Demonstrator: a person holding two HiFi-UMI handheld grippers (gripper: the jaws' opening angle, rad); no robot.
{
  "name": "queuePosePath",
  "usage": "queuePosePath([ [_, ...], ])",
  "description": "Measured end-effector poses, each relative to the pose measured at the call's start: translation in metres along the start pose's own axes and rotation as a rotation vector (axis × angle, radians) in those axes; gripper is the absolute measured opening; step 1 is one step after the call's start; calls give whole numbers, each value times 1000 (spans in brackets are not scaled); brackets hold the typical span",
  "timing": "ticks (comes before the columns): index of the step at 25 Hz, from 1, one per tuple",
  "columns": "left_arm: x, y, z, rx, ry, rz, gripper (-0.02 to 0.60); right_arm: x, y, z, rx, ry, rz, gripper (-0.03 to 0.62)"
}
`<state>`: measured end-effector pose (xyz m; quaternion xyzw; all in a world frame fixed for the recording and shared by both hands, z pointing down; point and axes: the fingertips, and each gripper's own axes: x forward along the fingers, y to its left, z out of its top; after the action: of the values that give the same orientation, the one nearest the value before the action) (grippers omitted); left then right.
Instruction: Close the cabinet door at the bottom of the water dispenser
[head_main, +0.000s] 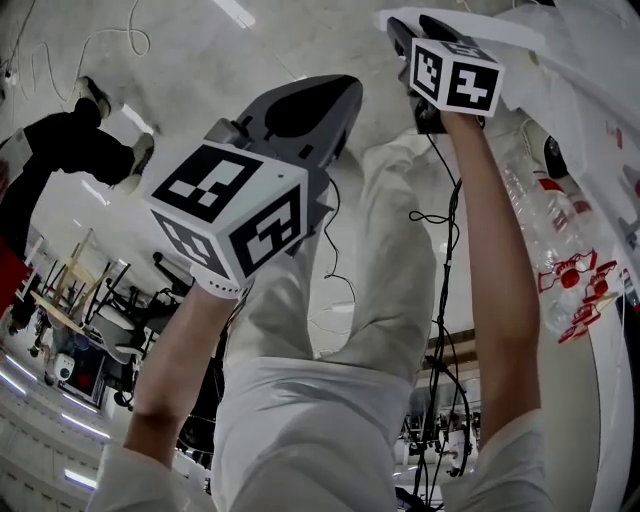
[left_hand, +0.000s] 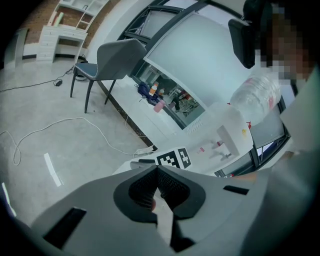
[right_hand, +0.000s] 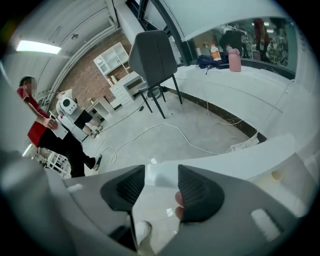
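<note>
Concrete floor (right_hand: 200, 120) below; right hand-held gripper (right_hand: 161, 172) spread empty by cabinet door (right_hand: 225, 157) edge, left hand-held gripper (left_hand: 157, 172) clenched empty; risk: glancing push slips off, leaving door ajar

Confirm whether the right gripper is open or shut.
Open. In the right gripper view, the right gripper has its dark pads standing well apart, and neither presses on anything.

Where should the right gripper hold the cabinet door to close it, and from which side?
Probably the thin free edge of the door, approached from above. It is a flat white panel with no handle showing, and its edge lies just beyond the open jaws of the right gripper, narrow enough to fit between them.
</note>
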<state>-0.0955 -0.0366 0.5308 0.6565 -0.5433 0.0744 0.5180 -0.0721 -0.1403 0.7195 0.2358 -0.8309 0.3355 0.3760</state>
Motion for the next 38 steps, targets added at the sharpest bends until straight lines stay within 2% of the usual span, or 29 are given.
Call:
queuePosePath([
  [6,4,-8,4,11,2,-8,0,-4,1,-12,12,14,-10,204],
  [19,8,-28,2,53,25,-35,0,-38,-5,-72,4,77,-34,204],
  [38,19,-67,-11,130,85,-89,0,-104,-57,-145,134,115,-155,204],
])
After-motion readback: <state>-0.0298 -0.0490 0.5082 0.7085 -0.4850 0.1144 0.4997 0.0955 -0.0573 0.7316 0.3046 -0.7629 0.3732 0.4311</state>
